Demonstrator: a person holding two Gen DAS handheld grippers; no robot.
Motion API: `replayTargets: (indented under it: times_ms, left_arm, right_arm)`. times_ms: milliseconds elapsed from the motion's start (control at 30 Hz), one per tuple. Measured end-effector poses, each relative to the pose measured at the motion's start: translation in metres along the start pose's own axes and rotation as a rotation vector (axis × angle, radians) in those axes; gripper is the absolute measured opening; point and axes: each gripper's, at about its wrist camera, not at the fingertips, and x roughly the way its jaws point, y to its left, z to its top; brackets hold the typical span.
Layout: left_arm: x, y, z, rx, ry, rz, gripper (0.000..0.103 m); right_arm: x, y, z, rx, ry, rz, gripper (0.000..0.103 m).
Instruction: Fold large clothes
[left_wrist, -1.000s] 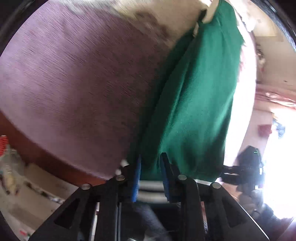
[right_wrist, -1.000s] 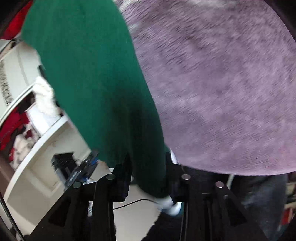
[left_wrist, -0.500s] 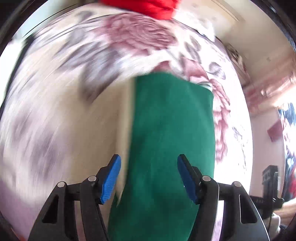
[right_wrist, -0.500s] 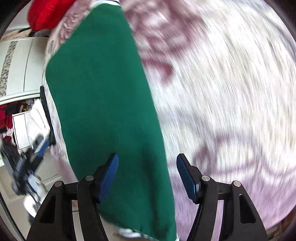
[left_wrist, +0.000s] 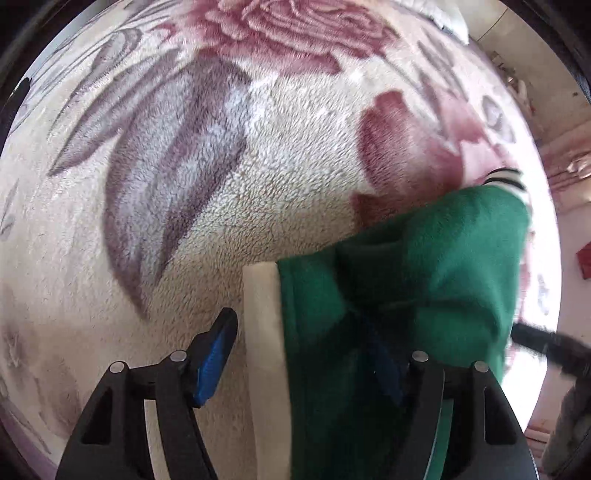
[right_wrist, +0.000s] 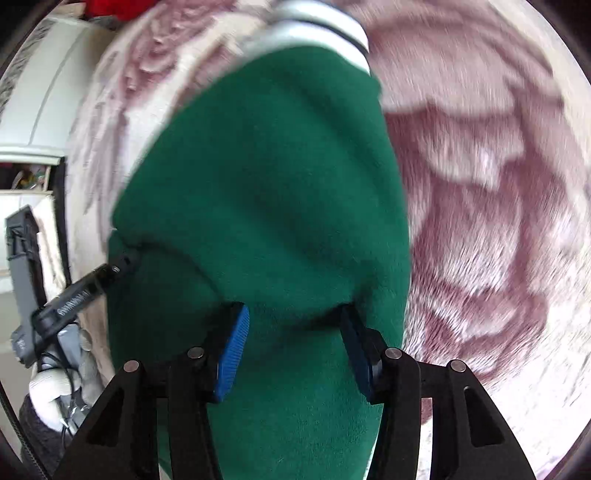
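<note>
Two hand-held grippers work over one green garment (right_wrist: 266, 192) that lies on a floral plush blanket (left_wrist: 177, 155). In my right wrist view the right hand-held gripper (right_wrist: 293, 343) points steeply down at the cloth: its jaws are closing, a hump of green fabric bulges up between the blue pads (right_wrist: 232, 347), and I cannot see them pinching it yet. The garment's long axis runs away from this gripper toward the top of the frame, ending in a white striped cuff or hem (right_wrist: 325, 33).

In my left wrist view the left hand-held gripper (left_wrist: 303, 362) has its jaws opening; a cream band (left_wrist: 264, 350) along the garment's edge and a strip of green sit between the pads without being squeezed. The bulk of the cloth spreads to the right and lower right of this frame, bunched and partly doubled over.

I judge the right gripper is better placed over the garment's body, the left only over its edge, so the next fold likely turns on gripping along that long axis.
</note>
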Motion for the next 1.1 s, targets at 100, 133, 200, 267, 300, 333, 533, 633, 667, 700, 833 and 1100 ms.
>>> replayTargets:
  times_ms: [100, 133, 200, 267, 300, 333, 533, 633, 667, 700, 833, 1100]
  left_arm:
    - [-0.03, 0.019, -0.01, -0.07, -0.054, -0.075, 0.067]
    - [-0.037, 0.029, -0.012, -0.101, -0.07, -0.103, 0.067]
    - [-0.038, 0.05, -0.016, -0.175, -0.064, -0.142, 0.068]
    - [-0.024, 0.063, -0.027, -0.242, -0.014, -0.234, 0.068]
    - [-0.012, 0.064, -0.028, -0.263, 0.017, -0.283, 0.068]
    - [-0.004, 0.062, -0.028, -0.26, 0.036, -0.312, 0.068]
    - [-0.006, 0.025, -0.008, -0.13, -0.08, -0.248, 0.018]
    - [-0.011, 0.024, 0.005, -0.124, -0.127, -0.278, 0.012]
    - [-0.001, 0.029, 0.009, -0.139, -0.089, -0.285, 0.012]
    - [0.012, 0.036, 0.011, -0.165, -0.041, -0.293, 0.013]
    - [-0.008, 0.053, 0.005, -0.234, -0.002, -0.369, 0.018]
    - [-0.113, 0.058, -0.124, -0.172, 0.032, -0.448, 0.06]
  right_arm:
    - [-0.016, -0.01, 0.029, -0.01, -0.074, 0.022, 0.054]
    - [-0.006, -0.014, 0.046, 0.007, -0.06, 0.013, 0.054]
    - [0.031, -0.014, 0.074, 0.042, 0.05, -0.061, 0.054]
    - [0.048, -0.017, 0.087, 0.071, 0.094, -0.061, 0.054]
    - [0.044, -0.013, 0.089, 0.058, 0.093, -0.065, 0.054]
    - [0.037, -0.009, 0.088, 0.029, 0.086, -0.071, 0.054]
    - [0.02, -0.024, 0.053, 0.067, 0.061, -0.052, 0.056]
    - [0.011, -0.057, 0.006, 0.154, 0.049, -0.002, 0.056]
    - [0.008, -0.066, -0.006, 0.175, 0.05, 0.005, 0.056]
    - [0.001, -0.071, -0.018, 0.192, 0.049, 0.011, 0.056]
    - [-0.028, -0.089, -0.078, 0.26, 0.068, 0.057, 0.056]
    - [-0.062, -0.079, -0.249, 0.319, 0.232, 0.153, 0.065]
